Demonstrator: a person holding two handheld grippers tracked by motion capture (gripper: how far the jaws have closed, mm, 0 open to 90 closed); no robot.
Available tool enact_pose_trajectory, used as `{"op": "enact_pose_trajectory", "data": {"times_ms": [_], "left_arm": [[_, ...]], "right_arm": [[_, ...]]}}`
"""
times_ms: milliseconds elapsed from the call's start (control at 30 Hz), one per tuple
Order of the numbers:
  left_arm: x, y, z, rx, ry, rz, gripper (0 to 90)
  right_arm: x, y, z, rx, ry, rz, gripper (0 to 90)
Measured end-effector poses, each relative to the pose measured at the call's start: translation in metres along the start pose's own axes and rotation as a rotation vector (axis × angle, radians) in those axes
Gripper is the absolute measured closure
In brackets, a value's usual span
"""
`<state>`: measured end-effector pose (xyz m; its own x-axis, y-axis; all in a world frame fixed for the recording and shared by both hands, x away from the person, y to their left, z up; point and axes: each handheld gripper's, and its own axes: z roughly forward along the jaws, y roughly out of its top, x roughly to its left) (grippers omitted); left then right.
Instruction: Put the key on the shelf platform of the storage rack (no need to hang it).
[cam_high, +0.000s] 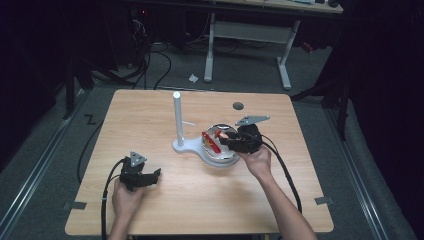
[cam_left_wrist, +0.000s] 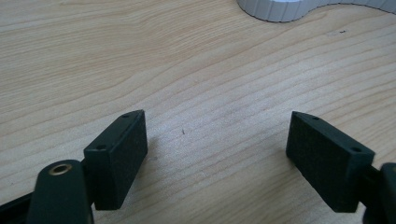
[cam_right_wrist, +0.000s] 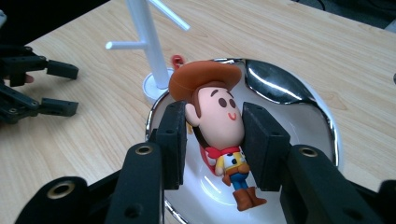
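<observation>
The high view is dim and slightly soft: the room around the worktop (cam_high: 150, 210) falls into near black, while light from above brightens the wood. Both tool views are brighter and sharp. Faint, soft shadows lie under the jaws. White glare streaks the shiny bowl (cam_right_wrist: 280, 88) rim.

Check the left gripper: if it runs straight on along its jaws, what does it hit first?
Probably the white stand base. The left gripper has its jaws open over bare table, nothing between them. Only wood lies ahead until that ribbed base edge at the top; depth is hard to judge.
</observation>
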<state>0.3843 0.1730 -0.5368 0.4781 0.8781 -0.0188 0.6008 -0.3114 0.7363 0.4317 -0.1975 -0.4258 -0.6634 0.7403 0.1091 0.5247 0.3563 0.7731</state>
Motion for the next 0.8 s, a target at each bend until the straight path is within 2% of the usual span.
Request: {"op": "enact_pose_trajectory", "data": {"times_ms": [67,367,600,800], "left_arm": [[0.0,0.0,0.0,0.0,0.0,0.0,21.1],[0.0,0.0,0.0,0.0,0.0,0.0,21.1],[0.0,0.0,0.0,0.0,0.0,0.0,21.1],[0.0,0.0,0.0,0.0,0.0,0.0,21.1]], "right_arm": [[-0.002,-0.003,0.004,0.011,-0.001,0.015,62.2],[-0.004,-0.01,0.021,0.073,-0.047,-0.001,61.7],[-0.004,-0.012,0.031,0.098,-0.065,0.01,60.5],[-0.004,-0.011,0.031,0.09,-0.064,0.01,53.7]]}}
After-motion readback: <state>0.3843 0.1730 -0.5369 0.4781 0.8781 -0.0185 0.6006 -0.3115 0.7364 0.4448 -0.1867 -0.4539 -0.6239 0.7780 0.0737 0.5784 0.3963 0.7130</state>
